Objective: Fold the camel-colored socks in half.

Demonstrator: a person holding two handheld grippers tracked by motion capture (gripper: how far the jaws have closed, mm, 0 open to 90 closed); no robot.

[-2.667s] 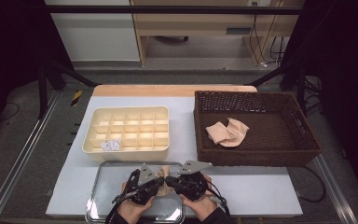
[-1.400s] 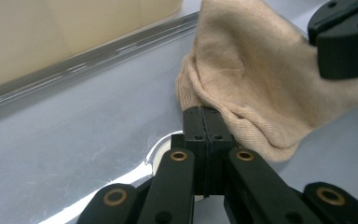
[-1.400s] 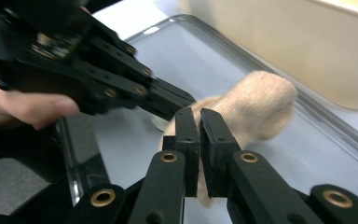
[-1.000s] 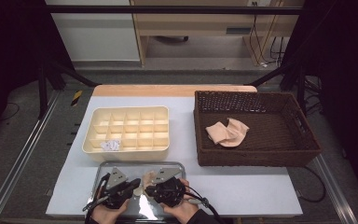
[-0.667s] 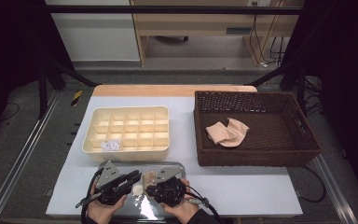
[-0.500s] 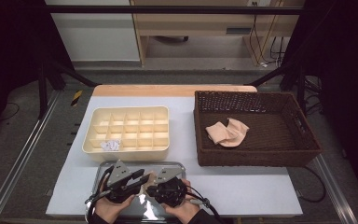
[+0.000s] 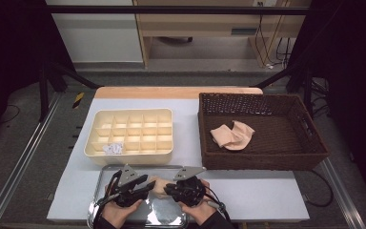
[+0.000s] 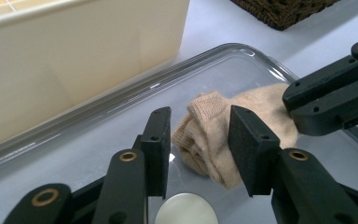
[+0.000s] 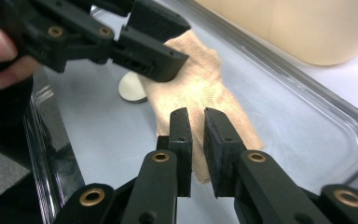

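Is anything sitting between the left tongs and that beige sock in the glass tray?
Nothing visible does. The left tongs have just been opening, and the rolled end of the sock lies directly beyond their pads. The right tongs pinch its other end.

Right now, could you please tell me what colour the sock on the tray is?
The sock is a light beige knit, clearest in the left gripper view.

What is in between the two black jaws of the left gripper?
In the left gripper view, the folded end of a beige knitted sock on the clear glass tray lies between the left gripper's open jaws.
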